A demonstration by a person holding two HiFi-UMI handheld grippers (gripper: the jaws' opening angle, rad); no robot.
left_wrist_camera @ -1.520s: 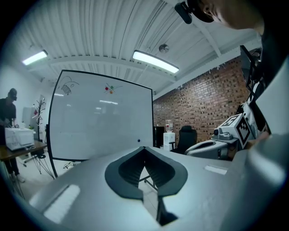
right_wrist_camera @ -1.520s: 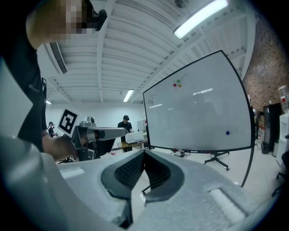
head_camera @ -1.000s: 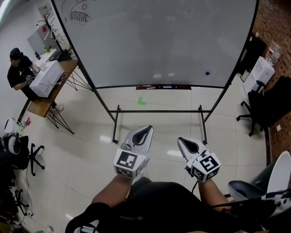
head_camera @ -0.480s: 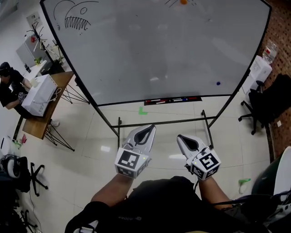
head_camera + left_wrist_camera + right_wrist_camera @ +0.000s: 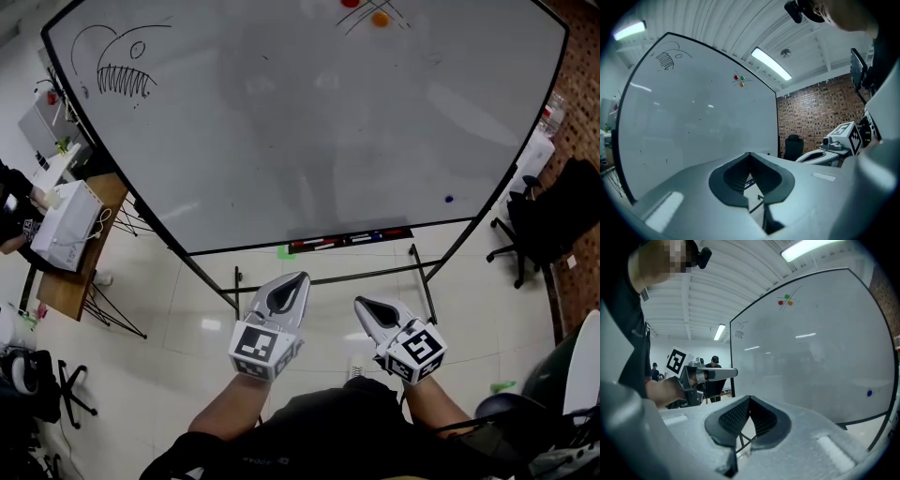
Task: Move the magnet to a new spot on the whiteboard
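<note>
straight ahead of both grippers stands a big glossy white whiteboard (image 5: 309, 122) in a thin black metal frame on legs, over a shiny pale tiled floor (image 5: 187, 319). at its upper left corner is a black marker sketch of a toothy fish (image 5: 117, 70). the left gripper (image 5: 298, 277), smooth grey plastic with ribbed dark pads, has its jaws pressed together on nothing. the right gripper (image 5: 362, 303), of the same build, is likewise closed and empty. both hang before the board's bottom edge, well apart from it. along that edge runs a narrow black tray of markers (image 5: 347, 240). near the top edge, right of middle, a small round red magnet (image 5: 350, 3), an orange magnet (image 5: 379, 18) and a green magnet (image 5: 787, 297) cluster over thin crossing pen lines. a small round blue magnet (image 5: 448, 199) sits alone near the lower right corner.
</note>
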